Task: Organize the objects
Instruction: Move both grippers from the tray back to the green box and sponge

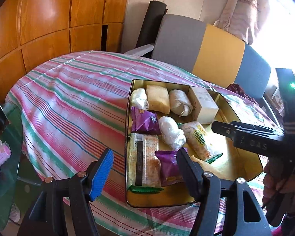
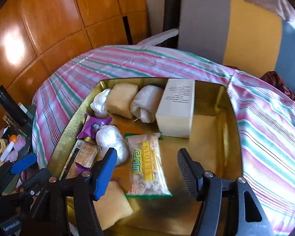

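While both tools hang over the gold tin, this is how things lie.
Tin: the gold tin [image 2: 231, 118] sits on the striped cloth [image 1: 68, 102] toward the counter's right edge, likely the container everything is being gathered into.
Far wall of tin: a plastic-wrapped ball [image 1: 139, 98], a yellow sponge [image 1: 158, 98], a rolled cloth [image 1: 180, 102] and a white box [image 2: 177, 110] stand in a row, packed tight, probably to save room.
Left wall of tin: a purple packet [image 1: 145, 121], a cracker pack [image 1: 143, 159] and a second purple packet [image 1: 168, 167].
Snack bag: the green-edged snack bag [image 2: 147, 167] lies flat mid-tin, beside a second wrapped ball [image 2: 112, 139].
Right tool [image 2: 145, 169]: spread, pinching nothing; the snack bag lies below the gap, seemingly just set down.
Left tool [image 1: 145, 173]: half spread, empty, over the tin's near-left corner.
Remaining space: the tin's right side is bare.
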`<state>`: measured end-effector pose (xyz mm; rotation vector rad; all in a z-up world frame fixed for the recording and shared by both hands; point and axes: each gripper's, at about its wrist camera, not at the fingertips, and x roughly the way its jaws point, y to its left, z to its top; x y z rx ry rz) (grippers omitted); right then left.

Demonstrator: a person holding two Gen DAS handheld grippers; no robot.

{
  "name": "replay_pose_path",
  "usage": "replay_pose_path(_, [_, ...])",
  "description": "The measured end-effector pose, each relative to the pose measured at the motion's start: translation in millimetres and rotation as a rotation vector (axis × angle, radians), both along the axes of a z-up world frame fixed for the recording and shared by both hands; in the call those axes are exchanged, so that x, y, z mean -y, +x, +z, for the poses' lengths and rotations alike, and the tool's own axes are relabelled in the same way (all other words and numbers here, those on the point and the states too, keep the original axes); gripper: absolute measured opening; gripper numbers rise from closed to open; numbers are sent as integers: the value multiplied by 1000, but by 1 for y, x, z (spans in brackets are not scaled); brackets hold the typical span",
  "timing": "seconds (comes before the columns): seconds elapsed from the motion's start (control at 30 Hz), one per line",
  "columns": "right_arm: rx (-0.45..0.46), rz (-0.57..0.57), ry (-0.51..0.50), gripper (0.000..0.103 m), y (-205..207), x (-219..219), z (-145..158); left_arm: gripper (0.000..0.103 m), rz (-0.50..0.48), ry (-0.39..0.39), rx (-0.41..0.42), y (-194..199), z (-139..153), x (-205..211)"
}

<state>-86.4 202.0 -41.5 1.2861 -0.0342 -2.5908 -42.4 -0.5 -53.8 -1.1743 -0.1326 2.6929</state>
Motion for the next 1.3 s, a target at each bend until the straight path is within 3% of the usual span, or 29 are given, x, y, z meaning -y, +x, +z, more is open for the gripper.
replay_pose_path(0.3, [-72,-84,-8,71,39,-30,21,67,-33,-21,-57,10,14,-7])
replay_pose_path(0.6, [-98,-209,-8,77,72,-91,33,67,-78,-53,-91,20,25,-25])
replay_pose_path(1.03, [-60,-534,34,79,118,-248,30,67,-180,-104,-129,28,42,-71])
replay_pose_path(1.3, [-61,-832,57,81,155,-358,16,67,-290,-124,-132,29,51,-121])
